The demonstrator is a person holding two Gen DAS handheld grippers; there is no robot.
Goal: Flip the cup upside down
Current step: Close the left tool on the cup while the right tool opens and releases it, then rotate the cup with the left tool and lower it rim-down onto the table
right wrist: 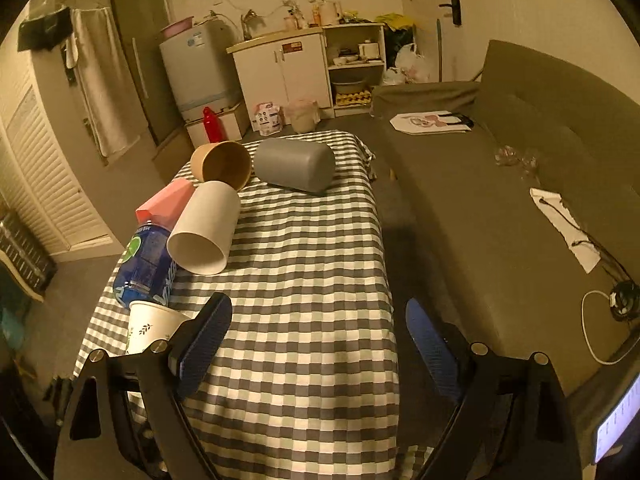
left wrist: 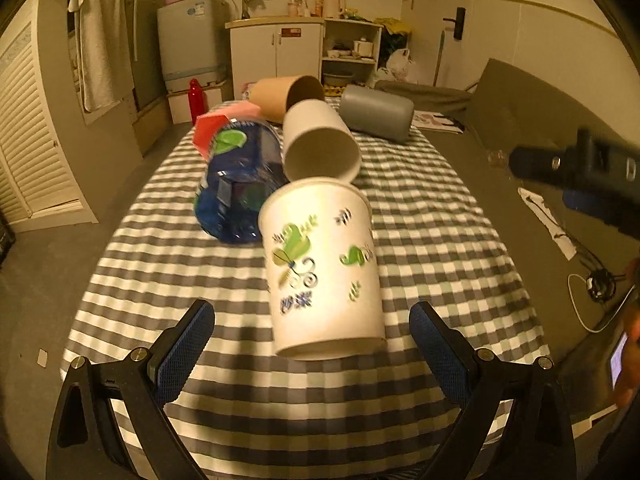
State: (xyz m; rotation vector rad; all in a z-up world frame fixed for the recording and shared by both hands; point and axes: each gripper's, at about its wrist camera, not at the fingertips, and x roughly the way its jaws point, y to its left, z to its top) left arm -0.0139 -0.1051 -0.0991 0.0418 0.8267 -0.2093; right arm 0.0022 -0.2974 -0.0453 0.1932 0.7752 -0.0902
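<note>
A white paper cup with green print [left wrist: 324, 268] stands on the checked tablecloth [left wrist: 432, 232], tilted, its wider rim up and far from me. My left gripper [left wrist: 312, 344] is open, its blue pads on either side of the cup's lower part without touching it. In the right wrist view the same cup [right wrist: 150, 330] shows at the lower left, partly behind my left finger. My right gripper [right wrist: 318, 340] is open and empty above the table's near right part. It also shows in the left wrist view [left wrist: 576, 168] at the right, blurred.
A blue plastic bottle [left wrist: 236, 184] lies behind the cup, with a pink box [right wrist: 166, 202] beyond it. A white cup [right wrist: 204, 228], a brown cup [right wrist: 222, 164] and a grey cup [right wrist: 296, 164] lie on their sides further back. A grey sofa [right wrist: 500, 220] runs along the table's right.
</note>
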